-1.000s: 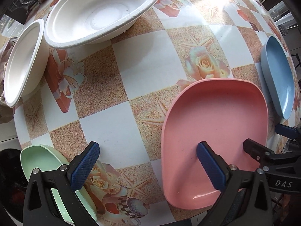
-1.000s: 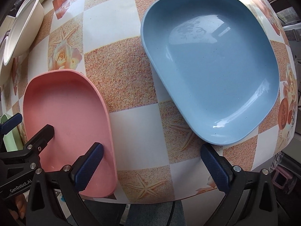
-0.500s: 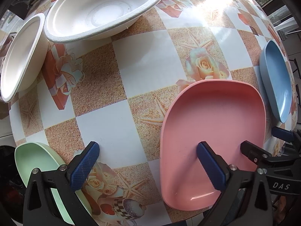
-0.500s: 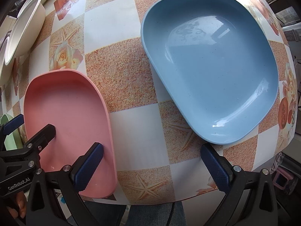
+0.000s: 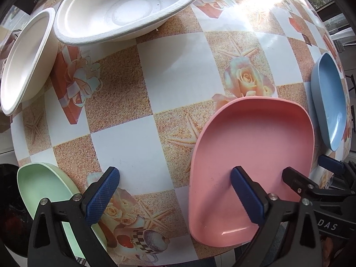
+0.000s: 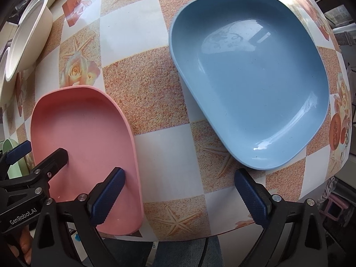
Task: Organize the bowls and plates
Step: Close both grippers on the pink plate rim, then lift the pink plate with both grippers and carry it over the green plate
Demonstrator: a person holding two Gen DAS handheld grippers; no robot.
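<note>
Hovering at the near table edge, my left gripper (image 5: 175,191) and right gripper (image 6: 180,189), jaws wide, empty, just closing slightly, flank the pink plate (image 5: 251,166); its long axis runs away from me, left gripper nearer.

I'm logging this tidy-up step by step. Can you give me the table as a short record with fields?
surface: table with a checked seashell cloth
plates: pink plate, blue plate, green plate, lying apart, none stacked
bowls: two white bowls at the far left
left hand-held gripper: open, empty, jaws just closing slightly
right hand-held gripper: the same
</note>
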